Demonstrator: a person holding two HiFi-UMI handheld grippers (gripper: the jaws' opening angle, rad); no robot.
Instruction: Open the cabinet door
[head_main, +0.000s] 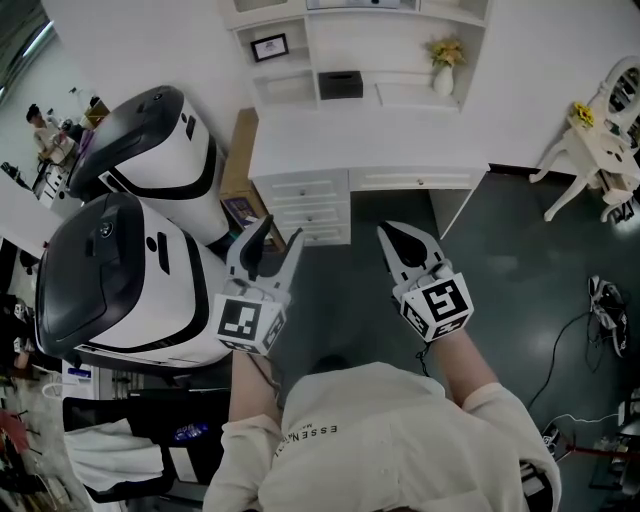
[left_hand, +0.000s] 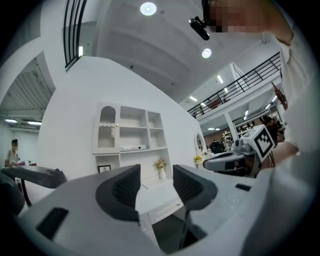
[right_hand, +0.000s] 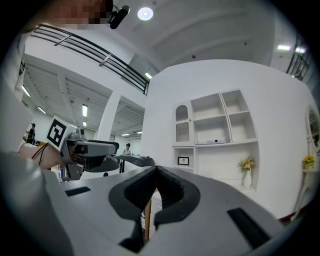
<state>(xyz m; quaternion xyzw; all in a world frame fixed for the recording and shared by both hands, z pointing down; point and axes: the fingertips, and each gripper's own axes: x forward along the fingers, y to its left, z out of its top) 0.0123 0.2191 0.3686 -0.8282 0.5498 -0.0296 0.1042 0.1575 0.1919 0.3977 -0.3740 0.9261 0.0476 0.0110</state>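
Note:
A white desk-and-hutch unit (head_main: 350, 140) stands ahead across the dark floor. It has a stack of drawers (head_main: 305, 205) at its lower left and open shelves above. A narrow arched cabinet door (left_hand: 107, 131) closes the hutch's upper left bay, also seen in the right gripper view (right_hand: 182, 125). My left gripper (head_main: 280, 232) is held level and short of the drawers, open, with nothing between its pads (left_hand: 125, 187). Beside it my right gripper (head_main: 388, 236) is shut and empty, its pads (right_hand: 167, 185) pressed together. Both are well apart from the furniture.
Two large white-and-black machines (head_main: 150, 150) (head_main: 110, 285) crowd the left side, with a cardboard box (head_main: 240, 160) behind them. A vase of flowers (head_main: 445, 68), a black box (head_main: 340, 84) and a picture frame (head_main: 269, 46) sit on the shelves. White chairs (head_main: 600, 150) and floor cables (head_main: 565, 345) are at the right.

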